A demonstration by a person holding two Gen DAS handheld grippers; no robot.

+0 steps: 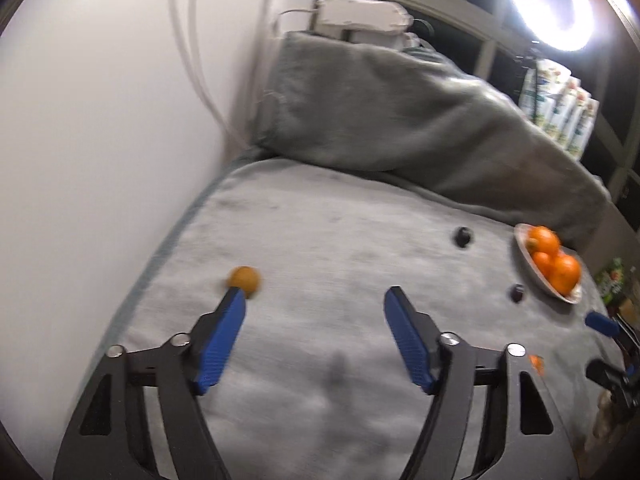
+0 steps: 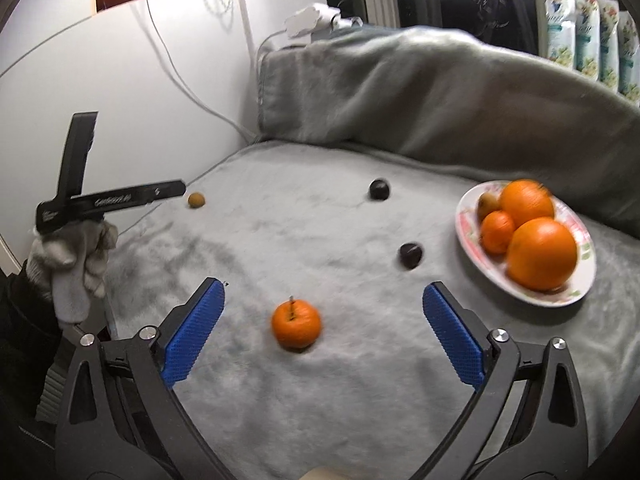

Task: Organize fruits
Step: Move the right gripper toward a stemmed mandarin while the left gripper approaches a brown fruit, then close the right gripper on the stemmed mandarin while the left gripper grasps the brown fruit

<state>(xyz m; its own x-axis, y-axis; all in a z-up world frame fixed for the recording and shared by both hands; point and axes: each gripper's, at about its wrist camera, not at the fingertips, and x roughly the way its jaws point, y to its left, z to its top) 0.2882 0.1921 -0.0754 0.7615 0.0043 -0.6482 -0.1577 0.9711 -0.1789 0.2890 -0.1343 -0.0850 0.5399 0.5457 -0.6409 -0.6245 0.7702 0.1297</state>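
My right hand-held gripper (image 2: 322,312): spread, nothing pinched; one stemmed tangerine (image 2: 296,323) lies on the grey blanket (image 2: 320,400) between its fingers. My left hand-held gripper (image 1: 316,300): spread, empty; small brownish fruit (image 1: 244,279) near the blanket's left edge. Plate (image 2: 468,236) of oranges at the right edge; two dark fruits (image 2: 411,255) beside it.

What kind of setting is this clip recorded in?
Probably a room in a home, lit for filming: a grey blanket covers the surface, a plate of oranges sits on it, and a ring light glows by dark windows.
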